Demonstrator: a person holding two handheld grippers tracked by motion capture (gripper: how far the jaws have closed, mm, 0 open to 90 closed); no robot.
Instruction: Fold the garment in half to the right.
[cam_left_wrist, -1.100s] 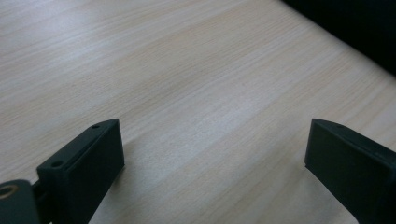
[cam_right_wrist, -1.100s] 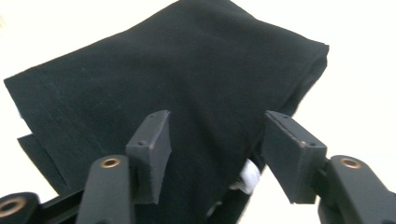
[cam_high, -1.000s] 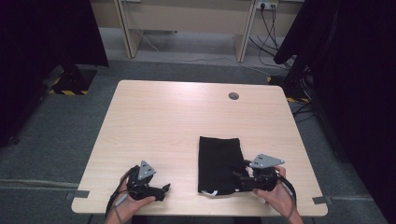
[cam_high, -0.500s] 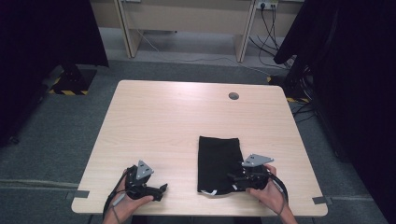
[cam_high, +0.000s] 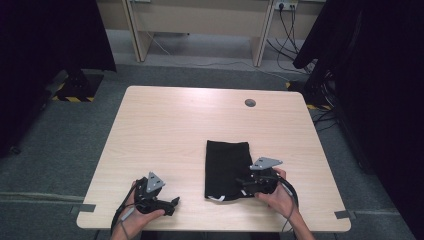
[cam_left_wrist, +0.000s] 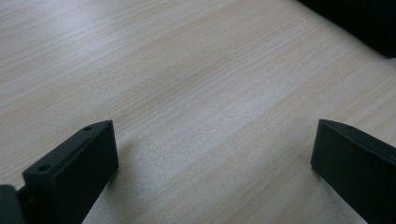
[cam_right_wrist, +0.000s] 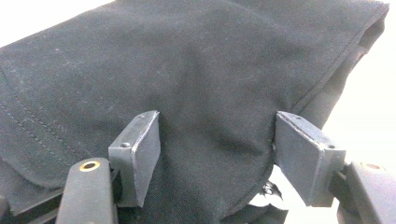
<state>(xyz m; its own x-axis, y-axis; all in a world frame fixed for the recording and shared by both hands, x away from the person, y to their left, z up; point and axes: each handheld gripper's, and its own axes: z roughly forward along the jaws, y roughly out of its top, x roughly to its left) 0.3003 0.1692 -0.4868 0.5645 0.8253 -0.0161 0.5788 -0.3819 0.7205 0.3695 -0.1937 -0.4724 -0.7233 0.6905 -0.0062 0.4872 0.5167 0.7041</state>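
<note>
A black folded cloth (cam_high: 227, 165) lies flat on the right half of the pale wooden table (cam_high: 175, 130). My right gripper (cam_high: 242, 181), held in a hand at the front right, rests low over the cloth's near right part and points left. In the right gripper view its jaws (cam_right_wrist: 217, 154) stand open, pressed down on the cloth (cam_right_wrist: 187, 70), which bulges a little between them. My left gripper (cam_high: 175, 201) lies near the table's front left edge, pointing right. Its jaws (cam_left_wrist: 210, 163) are open over bare wood, with a dark corner of the cloth (cam_left_wrist: 369, 23) farther off.
A round cable hole (cam_high: 250, 103) sits at the table's far right. Black curtains (cam_high: 45, 40) hang on both sides, and cables (cam_high: 320, 80) trail on the floor at the back right. Grey tape (cam_high: 345, 214) marks the front corners.
The right gripper has slid left and slightly down, further onto the cloth. The left gripper has stayed where it was.
</note>
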